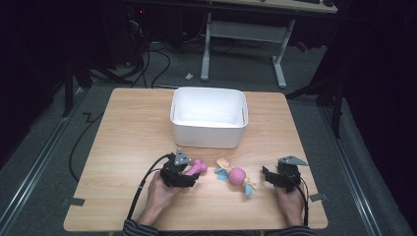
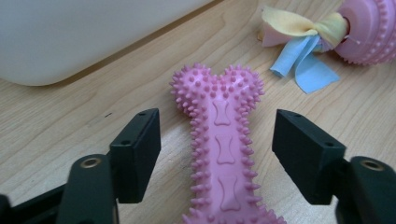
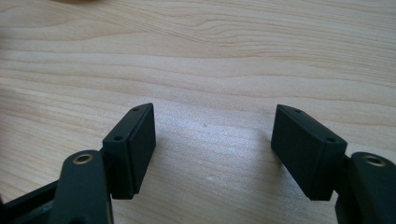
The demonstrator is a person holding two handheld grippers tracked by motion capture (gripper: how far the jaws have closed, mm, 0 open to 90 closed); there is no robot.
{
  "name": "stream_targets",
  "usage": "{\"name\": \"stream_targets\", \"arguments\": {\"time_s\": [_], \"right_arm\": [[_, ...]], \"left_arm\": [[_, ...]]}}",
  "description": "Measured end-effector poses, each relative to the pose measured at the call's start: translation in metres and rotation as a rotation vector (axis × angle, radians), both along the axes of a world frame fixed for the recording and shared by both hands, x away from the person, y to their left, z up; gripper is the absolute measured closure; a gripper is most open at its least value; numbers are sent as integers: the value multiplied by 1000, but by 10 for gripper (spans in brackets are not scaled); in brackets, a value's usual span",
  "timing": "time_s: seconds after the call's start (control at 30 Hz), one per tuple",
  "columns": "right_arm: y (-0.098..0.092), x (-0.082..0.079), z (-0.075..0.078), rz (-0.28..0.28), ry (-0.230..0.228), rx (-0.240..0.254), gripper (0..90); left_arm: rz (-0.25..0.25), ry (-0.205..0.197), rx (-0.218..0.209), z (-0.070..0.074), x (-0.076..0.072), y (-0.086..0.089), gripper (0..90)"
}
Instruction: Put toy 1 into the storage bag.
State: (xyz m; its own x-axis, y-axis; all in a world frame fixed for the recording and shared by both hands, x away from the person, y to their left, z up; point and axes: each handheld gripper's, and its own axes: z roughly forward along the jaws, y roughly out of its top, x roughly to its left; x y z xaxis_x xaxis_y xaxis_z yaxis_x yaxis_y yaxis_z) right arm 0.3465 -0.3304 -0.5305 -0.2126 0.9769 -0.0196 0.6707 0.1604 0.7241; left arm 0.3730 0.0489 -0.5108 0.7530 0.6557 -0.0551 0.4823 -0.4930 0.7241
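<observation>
The bench (image 1: 128, 128) carries a white bin (image 1: 209, 129) at its far middle, and two toys lie on the near side, in front of the bin. The pink spiked bone (image 2: 224, 144) lies flat on the wood, its knobbed end toward the bin; just beside it, apart, lies a pink ball toy (image 1: 237, 176) with cloth tails.

The left claw (image 2: 217, 156) straddles the bone's shaft. Its jaws stand part open, one on each side with a gap to the spikes, so nothing is held yet. The right claw (image 3: 212, 154) rests open over bare wood near the ball toy, holding nothing.

The step in hand looks to be gripping the bone, likely to lift it into the bin. To do it well, keep the left claw centred so both pads meet the shaft together; it sits slightly nearer the right-hand pad in the left gripper view. Stay low, close to the wood, so the pads catch the body and not just the soft spike tips, which could let it twist or slip. Grip mid-shaft, then lift straight up, clear of the cloth tails.
</observation>
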Motion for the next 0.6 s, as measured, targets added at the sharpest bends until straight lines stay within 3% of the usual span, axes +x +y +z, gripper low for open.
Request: {"name": "stream_targets", "arguments": {"time_s": [0.6], "right_arm": [[0, 0, 0, 4, -3, -3, 311]], "left_arm": [[-1, 5, 69, -12, 2, -10, 465]]}}
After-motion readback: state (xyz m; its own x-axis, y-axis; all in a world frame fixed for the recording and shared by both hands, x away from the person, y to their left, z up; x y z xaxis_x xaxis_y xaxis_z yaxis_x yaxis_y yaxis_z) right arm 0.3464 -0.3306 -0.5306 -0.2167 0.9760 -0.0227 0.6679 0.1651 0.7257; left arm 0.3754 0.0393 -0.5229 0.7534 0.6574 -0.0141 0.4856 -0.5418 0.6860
